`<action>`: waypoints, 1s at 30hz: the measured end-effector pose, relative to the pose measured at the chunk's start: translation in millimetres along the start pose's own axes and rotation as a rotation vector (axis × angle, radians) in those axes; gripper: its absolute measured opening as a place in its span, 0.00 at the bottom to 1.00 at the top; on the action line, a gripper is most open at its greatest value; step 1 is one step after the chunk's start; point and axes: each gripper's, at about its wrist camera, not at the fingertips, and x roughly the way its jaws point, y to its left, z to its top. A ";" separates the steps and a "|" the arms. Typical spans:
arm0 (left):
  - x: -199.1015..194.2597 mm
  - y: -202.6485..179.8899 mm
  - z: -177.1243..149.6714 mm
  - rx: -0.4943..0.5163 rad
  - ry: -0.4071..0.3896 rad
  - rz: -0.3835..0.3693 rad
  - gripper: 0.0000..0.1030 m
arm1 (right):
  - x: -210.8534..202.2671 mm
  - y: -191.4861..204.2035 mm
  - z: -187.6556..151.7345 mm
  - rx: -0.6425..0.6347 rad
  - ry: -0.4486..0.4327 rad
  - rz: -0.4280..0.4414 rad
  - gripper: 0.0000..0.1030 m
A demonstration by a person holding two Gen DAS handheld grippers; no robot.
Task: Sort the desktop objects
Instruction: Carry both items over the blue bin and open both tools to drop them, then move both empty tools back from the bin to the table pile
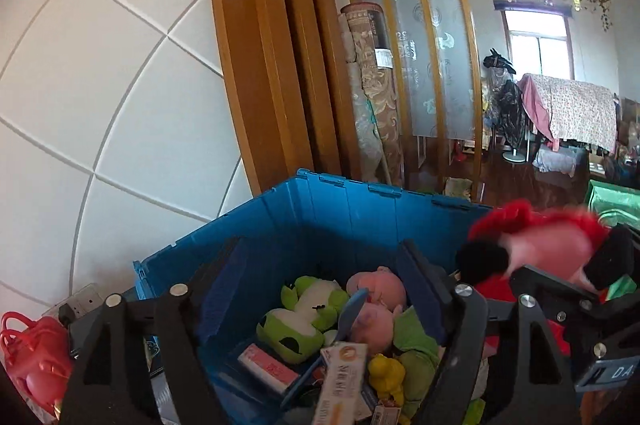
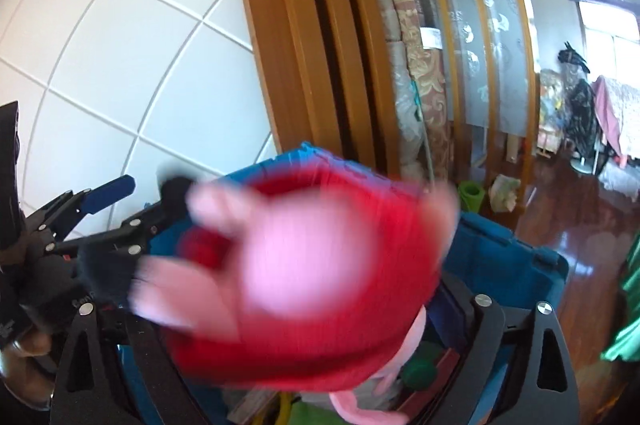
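Red and pink plush toy (image 2: 304, 277) is hovering blurry over our blue crate (image 1: 320, 209); left gripper (image 1: 320, 289) and right gripper (image 2: 304, 313) are both gaping wide, gripping nothing.

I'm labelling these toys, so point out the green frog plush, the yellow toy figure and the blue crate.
green frog plush (image 1: 304, 317), left wrist view, on its white belly
yellow toy figure (image 1: 386, 373), left wrist view, on its body
blue crate (image 1: 320, 209), left wrist view, on its far inner wall

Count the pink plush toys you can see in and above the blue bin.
3: two pink pigs lie together in the blue bin, one behind the other; a blurred pink-and-red plush is between the right gripper's open jaws. Others may be buried.
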 end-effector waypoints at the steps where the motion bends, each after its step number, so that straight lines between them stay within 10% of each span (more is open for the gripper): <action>1: 0.4 2.1 -1.3 -0.007 -0.001 0.008 0.78 | -2.2 2.0 1.0 -0.002 -0.008 0.005 0.95; 18: -65.1 36.3 -77.6 -0.128 -0.007 0.182 0.78 | -44.3 44.0 -17.7 -0.073 -0.072 0.124 1.00; 30: -139.8 131.8 -178.7 -0.205 0.067 0.378 0.78 | -60.2 151.0 -50.1 -0.209 -0.017 0.297 1.00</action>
